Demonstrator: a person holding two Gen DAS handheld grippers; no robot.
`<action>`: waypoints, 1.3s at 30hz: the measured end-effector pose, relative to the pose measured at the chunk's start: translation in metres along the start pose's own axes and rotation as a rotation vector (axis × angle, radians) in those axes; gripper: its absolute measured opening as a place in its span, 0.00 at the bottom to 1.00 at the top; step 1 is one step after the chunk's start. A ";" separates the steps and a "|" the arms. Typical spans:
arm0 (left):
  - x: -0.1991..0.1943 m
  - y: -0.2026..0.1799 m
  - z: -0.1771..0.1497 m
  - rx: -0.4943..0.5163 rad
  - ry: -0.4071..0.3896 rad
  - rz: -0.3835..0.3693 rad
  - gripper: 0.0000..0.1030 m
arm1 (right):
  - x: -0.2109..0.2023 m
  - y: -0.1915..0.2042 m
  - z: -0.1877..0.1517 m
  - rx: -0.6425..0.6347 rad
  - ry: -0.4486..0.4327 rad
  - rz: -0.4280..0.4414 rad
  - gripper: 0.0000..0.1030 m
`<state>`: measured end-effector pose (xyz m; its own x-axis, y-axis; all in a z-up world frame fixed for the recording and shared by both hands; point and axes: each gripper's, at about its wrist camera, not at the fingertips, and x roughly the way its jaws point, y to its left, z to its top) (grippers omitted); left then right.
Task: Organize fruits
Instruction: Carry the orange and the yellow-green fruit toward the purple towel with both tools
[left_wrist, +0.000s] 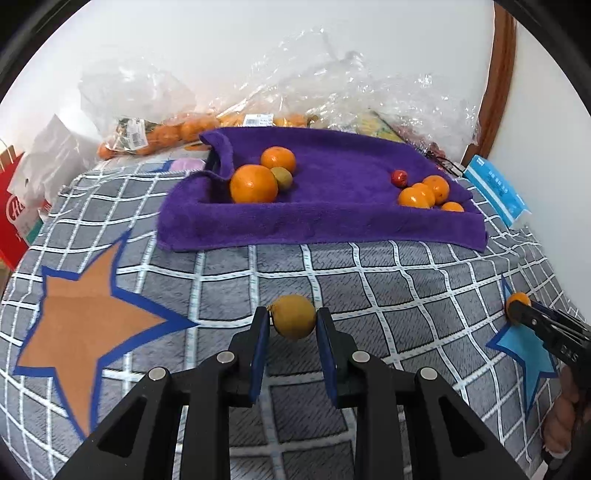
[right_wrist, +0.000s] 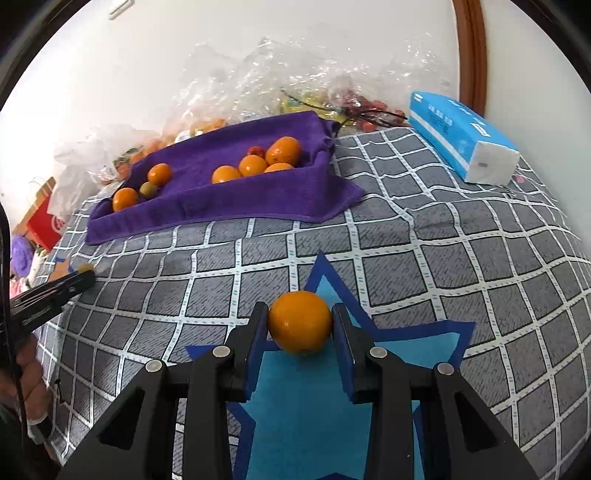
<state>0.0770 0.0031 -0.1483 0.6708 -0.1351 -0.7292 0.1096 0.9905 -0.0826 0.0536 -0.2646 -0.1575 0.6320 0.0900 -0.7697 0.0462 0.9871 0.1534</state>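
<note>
Purple towel tray (left_wrist: 325, 225): seven fruits.

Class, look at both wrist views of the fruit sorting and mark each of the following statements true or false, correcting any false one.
1. The left gripper is shut on a yellowish-brown fruit. True.
2. The right gripper is empty. False: it is shut on an orange.
3. The orange is held over a blue star on the checked cloth. True.
4. The towel that holds the other fruit is green. False: it is purple.
5. A blue tissue pack lies on the cloth. True.
6. The purple towel holds no fruit. False: several oranges and smaller fruits lie in it.
</note>
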 end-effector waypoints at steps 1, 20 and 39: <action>-0.002 0.003 -0.001 -0.009 0.009 0.004 0.24 | 0.001 0.001 0.001 0.011 0.000 0.001 0.34; -0.023 0.043 0.006 -0.063 0.023 -0.054 0.24 | -0.027 0.063 0.036 0.023 -0.068 -0.014 0.34; -0.044 0.044 0.011 -0.058 0.004 -0.071 0.24 | -0.054 0.084 0.056 0.011 -0.158 -0.008 0.34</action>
<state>0.0605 0.0519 -0.1120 0.6602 -0.2046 -0.7227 0.1141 0.9783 -0.1727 0.0670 -0.1935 -0.0687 0.7456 0.0595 -0.6638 0.0598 0.9860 0.1555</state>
